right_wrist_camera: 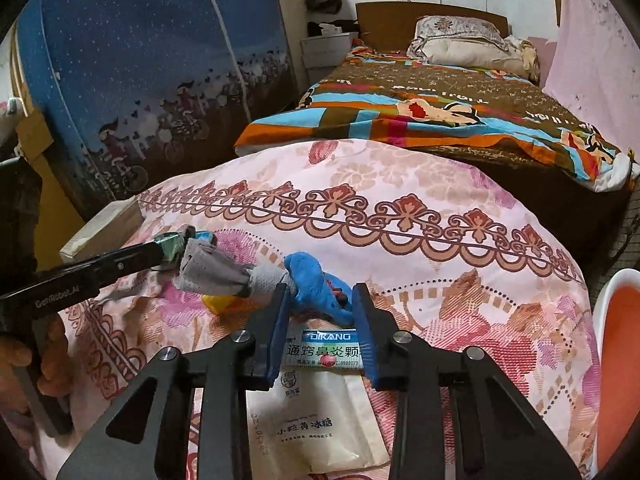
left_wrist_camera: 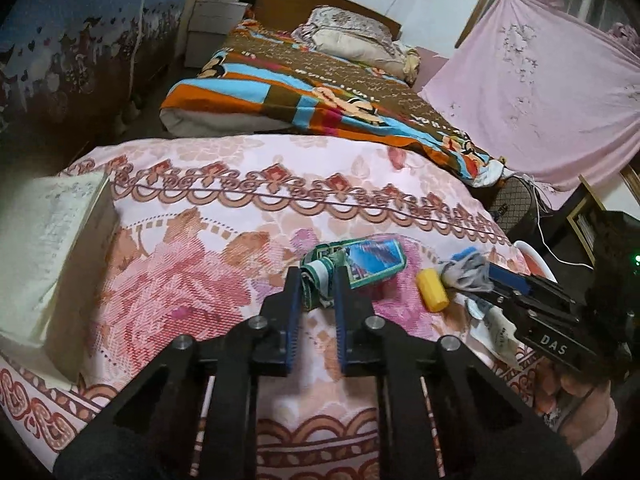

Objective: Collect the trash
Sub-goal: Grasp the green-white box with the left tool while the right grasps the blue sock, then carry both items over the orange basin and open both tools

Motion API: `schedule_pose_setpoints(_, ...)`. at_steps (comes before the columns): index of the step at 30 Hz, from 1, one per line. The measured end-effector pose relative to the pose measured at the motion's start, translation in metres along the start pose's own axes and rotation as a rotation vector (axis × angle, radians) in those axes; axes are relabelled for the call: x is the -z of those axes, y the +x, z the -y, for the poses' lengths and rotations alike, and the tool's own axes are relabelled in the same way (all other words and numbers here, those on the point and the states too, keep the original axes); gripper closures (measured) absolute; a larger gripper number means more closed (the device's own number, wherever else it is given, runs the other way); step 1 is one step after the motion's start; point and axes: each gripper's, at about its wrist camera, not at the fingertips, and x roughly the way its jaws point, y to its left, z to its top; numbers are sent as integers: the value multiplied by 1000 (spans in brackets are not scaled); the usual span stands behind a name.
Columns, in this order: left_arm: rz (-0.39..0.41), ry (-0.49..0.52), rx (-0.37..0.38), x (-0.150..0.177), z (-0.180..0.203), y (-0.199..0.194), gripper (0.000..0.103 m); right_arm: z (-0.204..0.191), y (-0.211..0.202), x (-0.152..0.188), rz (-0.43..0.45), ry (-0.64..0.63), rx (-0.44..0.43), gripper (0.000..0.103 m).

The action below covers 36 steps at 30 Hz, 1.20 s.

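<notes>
On the floral bedspread (left_wrist_camera: 224,184), the left gripper (left_wrist_camera: 316,280) clamps a wrapper (left_wrist_camera: 360,260); the right gripper (right_wrist_camera: 320,300) clamps a glove (right_wrist_camera: 316,280), bed (right_wrist_camera: 460,112) behind.

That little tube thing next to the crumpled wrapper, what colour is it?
Yellow; the left wrist view shows it best.

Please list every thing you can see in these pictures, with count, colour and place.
green-blue wrapper: one, crumpled, on floral cover, between left fingers
yellow cylinder: one, right of wrapper
blue-grey cloth: one, between right fingers
white sachets: two, under right gripper
white box: one, cover's left edge
striped blanket: one, far bed
pillow: one, bedhead
left gripper: black, blue pads
right gripper: same
</notes>
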Motion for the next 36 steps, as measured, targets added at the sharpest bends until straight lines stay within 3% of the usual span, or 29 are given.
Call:
schedule_pose_setpoints(8,94,96,-52,7,24,-20,103,-5,-17,3,98,-14,9,78)
schedule_pose_setpoints(17,242,129,-38,22,49,-53,103,-7,-66,16,350,3,21,77)
schedule_pose_setpoints(25,326,185,25,28,91,-73,103,4,-103,24,458,29,65,77)
schedule_pose_setpoints(36,357,300,144,29,179,-67,103,59,-166,50,578,101,239,77)
